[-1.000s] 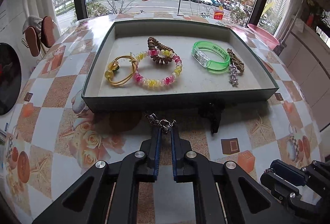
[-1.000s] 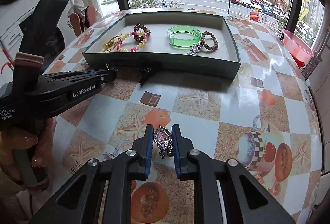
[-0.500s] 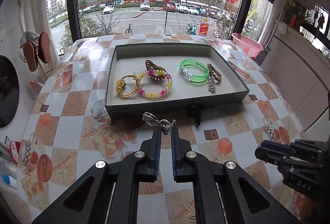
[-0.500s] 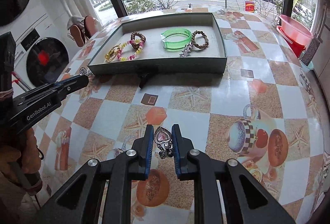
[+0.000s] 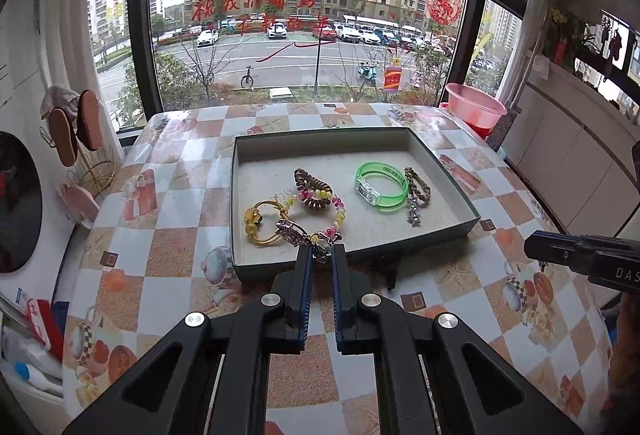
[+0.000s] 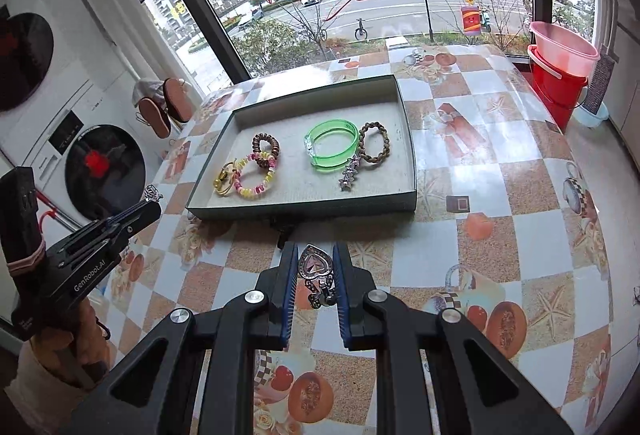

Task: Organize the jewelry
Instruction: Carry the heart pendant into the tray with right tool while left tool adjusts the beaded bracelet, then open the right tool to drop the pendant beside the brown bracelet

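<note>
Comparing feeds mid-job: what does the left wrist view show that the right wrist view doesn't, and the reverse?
Only the left wrist view: the left gripper seen head-on, shut on a silver jeweled piece held over the tray's near edge.

Only the right wrist view: the heart-shaped watch pinched in the right gripper, and the washing machines at the left.

Both: the green tray holding the green bangle, pastel bead bracelet, yellow ring bracelet, brown coil tie, braided brown bracelet, plus the pink basin.

left hand-held gripper | clamps silver bracelet | above tray's near edge
</note>
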